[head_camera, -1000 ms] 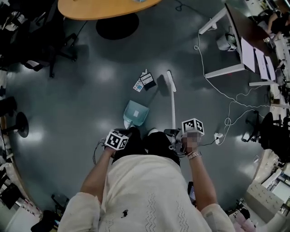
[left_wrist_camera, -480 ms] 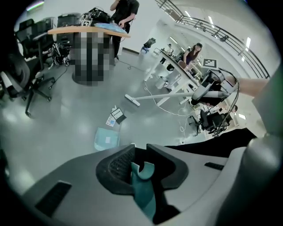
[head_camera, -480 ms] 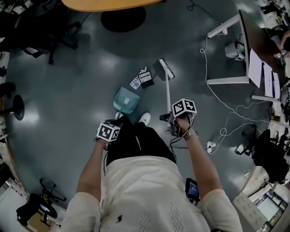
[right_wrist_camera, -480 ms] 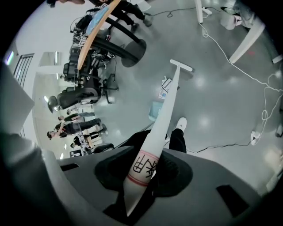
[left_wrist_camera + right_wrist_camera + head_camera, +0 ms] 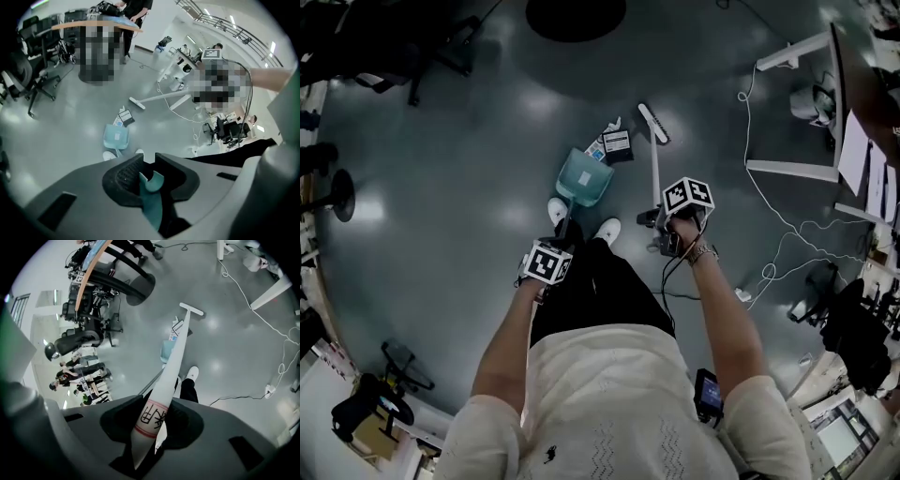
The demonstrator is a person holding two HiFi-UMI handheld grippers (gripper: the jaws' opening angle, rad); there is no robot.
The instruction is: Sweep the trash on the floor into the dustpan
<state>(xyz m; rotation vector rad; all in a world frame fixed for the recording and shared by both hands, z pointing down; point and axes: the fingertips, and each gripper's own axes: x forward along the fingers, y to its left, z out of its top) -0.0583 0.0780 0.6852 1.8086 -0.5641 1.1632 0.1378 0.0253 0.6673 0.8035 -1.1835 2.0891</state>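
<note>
Head view: one dustpan point(image 5: 584, 178), one broom point(image 5: 654, 161), two trash packets point(image 5: 612, 145) at dustpan's 1 o'clock, just beside its lip. Grip: left gripper point(image 5: 149, 176) clamps dustpan handle, right gripper point(image 5: 151, 420) clamps broom handle. Dustpan nearer trash than 1 s ago.

Glossy grey concrete floor point(image 5: 441, 187) mirrors ceiling lights; black wheeled office chairs point(image 5: 384, 47) crowd its upper left corner, a white-framed desk point(image 5: 792, 171) its right edge.

Open-plan office: swivel chairs point(image 5: 26, 79) and a round counter point(image 5: 70, 23) far beyond the left fingers point(image 5: 125, 177); white-framed desks point(image 5: 787, 169), trailing cables point(image 5: 778, 214), polished grey floor point(image 5: 441, 206).
</note>
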